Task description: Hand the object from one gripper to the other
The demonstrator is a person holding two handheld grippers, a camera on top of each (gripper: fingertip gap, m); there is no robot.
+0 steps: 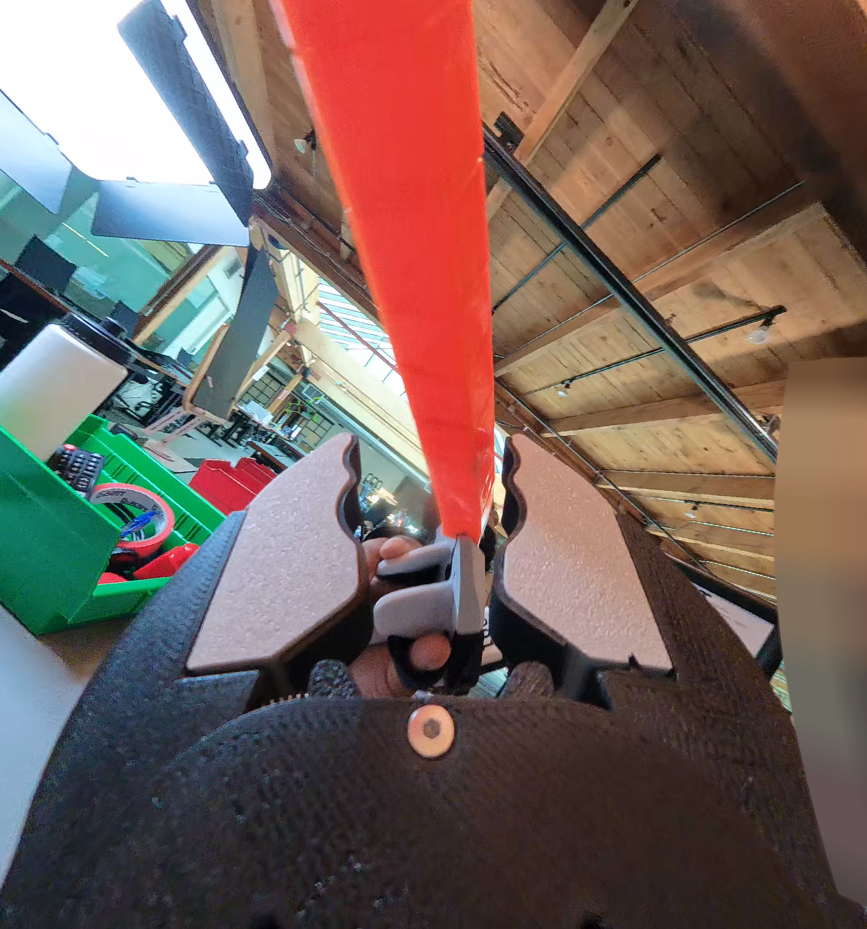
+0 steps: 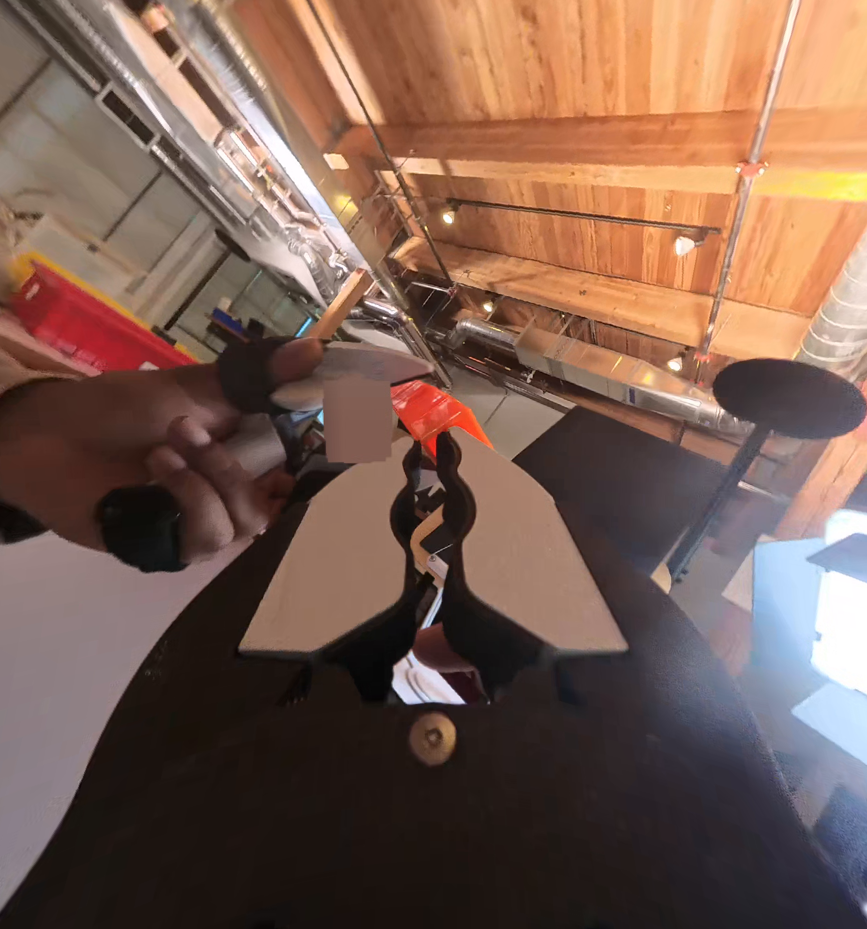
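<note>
Left tongs [image 1: 429, 482] spread wide, pebbled tan pads either side of a smooth orange tapering object [image 1: 411, 251], right tongs [image 2: 434, 445] pinched narrow on that orange object's [image 2: 429, 414] end, green plastic bin [image 1: 34, 528] left.

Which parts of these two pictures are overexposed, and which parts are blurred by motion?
Left wrist view: the light panel at top left is blown out to plain white, while the pads of the left tool show sharp texture. Right wrist view: a bright white patch flares over the right edge, and the hand is motion-blurred.
</note>
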